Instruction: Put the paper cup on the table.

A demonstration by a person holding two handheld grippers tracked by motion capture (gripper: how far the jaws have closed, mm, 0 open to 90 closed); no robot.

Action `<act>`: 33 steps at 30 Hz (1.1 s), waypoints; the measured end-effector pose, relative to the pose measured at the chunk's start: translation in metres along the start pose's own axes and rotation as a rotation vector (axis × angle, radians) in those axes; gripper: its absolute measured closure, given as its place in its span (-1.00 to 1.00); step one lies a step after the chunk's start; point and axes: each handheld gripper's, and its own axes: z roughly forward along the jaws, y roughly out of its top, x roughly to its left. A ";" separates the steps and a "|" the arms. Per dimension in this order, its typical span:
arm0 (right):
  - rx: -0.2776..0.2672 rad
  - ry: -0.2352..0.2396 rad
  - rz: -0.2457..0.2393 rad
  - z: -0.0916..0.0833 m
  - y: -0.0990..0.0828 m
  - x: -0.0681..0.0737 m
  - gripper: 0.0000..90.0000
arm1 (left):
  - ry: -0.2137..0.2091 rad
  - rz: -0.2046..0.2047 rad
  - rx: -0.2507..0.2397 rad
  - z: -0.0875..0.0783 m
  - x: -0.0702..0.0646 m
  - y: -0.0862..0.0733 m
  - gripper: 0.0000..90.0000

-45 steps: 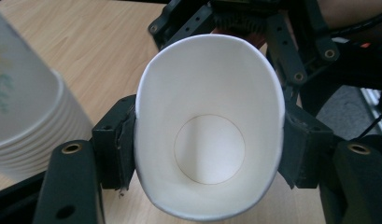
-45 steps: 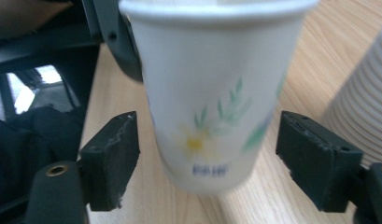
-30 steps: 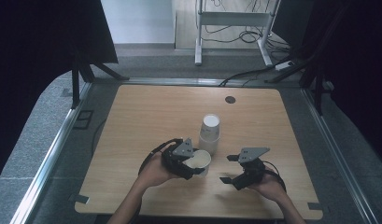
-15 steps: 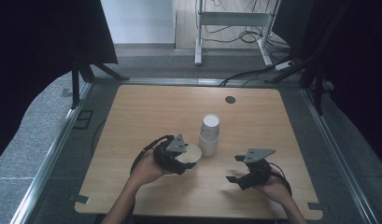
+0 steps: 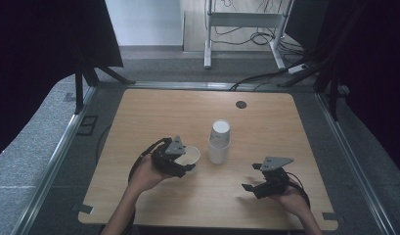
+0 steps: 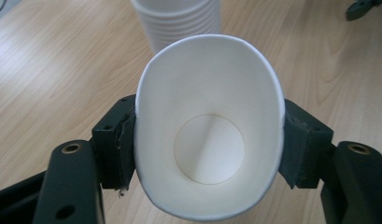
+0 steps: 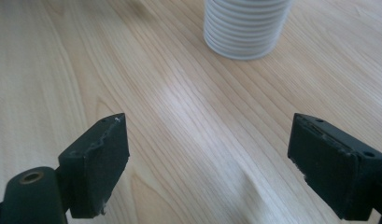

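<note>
Cup (image 6: 209,140), squeezed in left tool (image 5: 180,161), has apparently moved left from stack (image 5: 219,142); right tool (image 5: 256,177) open.

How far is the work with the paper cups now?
Done: one paper cup is off the stack of cups. In hand: the left gripper squeezes it, tilted, beside the stack. Left: setting it down; the right gripper waits open, and many cups are stacked.

We count one loose paper cup (image 6: 209,140), one stack of nested paper cups (image 5: 219,142) whose number we cannot tell, two grippers, left (image 5: 180,164) and right (image 5: 250,177), and one small dark disc (image 5: 241,104) near the table's (image 5: 153,117) far edge.
</note>
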 end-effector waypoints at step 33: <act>0.028 -0.077 0.085 -0.005 -0.027 -0.008 -0.73 | 0.114 -0.115 0.073 0.026 0.024 -0.028 -0.32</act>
